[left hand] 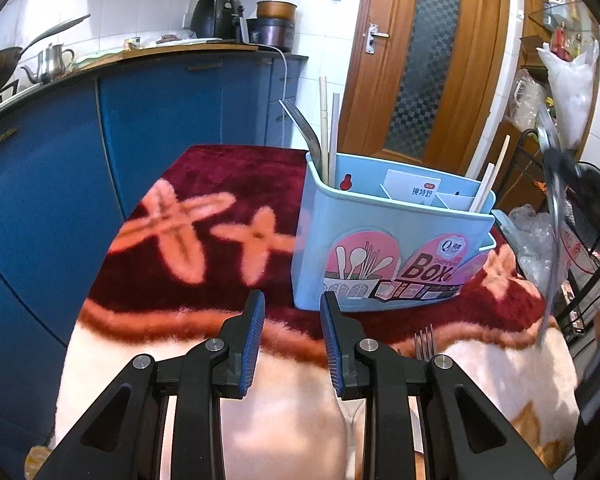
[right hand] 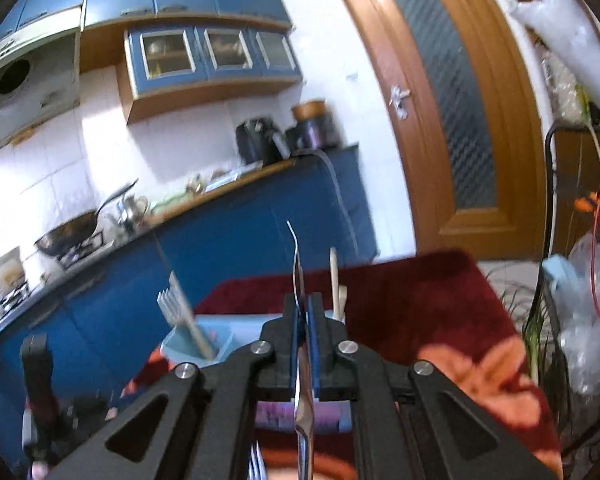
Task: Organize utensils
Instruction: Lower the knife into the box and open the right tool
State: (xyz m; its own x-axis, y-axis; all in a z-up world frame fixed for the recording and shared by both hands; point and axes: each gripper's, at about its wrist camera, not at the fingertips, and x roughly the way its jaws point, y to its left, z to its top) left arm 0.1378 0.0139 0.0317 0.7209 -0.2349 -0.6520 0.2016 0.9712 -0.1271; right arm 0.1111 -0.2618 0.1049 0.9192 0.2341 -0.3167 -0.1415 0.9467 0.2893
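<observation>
In the left wrist view, the left gripper (left hand: 293, 320) hangs low over the near part of the blanket-covered surface (left hand: 220, 184), its blue-padded fingers (left hand: 254, 340) set narrowly apart with nothing between them; it looks parked there so it can steady the holder or pick up whatever lies close. The light blue utensil box (left hand: 388, 256) stands upright toward the far right corner of the surface, its printed front facing the camera, and it is divided so that items can be sorted: pale chopsticks (left hand: 324, 120) and a steel handle (left hand: 304, 128) rise from its left compartment, while another pair of chopsticks (left hand: 490, 184) leans in the right one. A fork (left hand: 425, 342) lies on the surface at the near edge, just right of the fingers (only its tines show past the gripper's linkage), so it probably awaits sorting. At the right rim of this view a blurred metal utensil (left hand: 552, 232) hangs in the air. In the right wrist view, the right gripper (right hand: 303, 320) has its fingers clamped tight on that thin steel utensil (right hand: 305, 408), gripped edge-on along its middle so the curved tip points up and away; the edge-on hold likely keeps it from twisting on the way to a slot. The box (right hand: 220, 336) sits below and ahead, partly hidden, with another fork (right hand: 176, 300) standing in it.
</observation>
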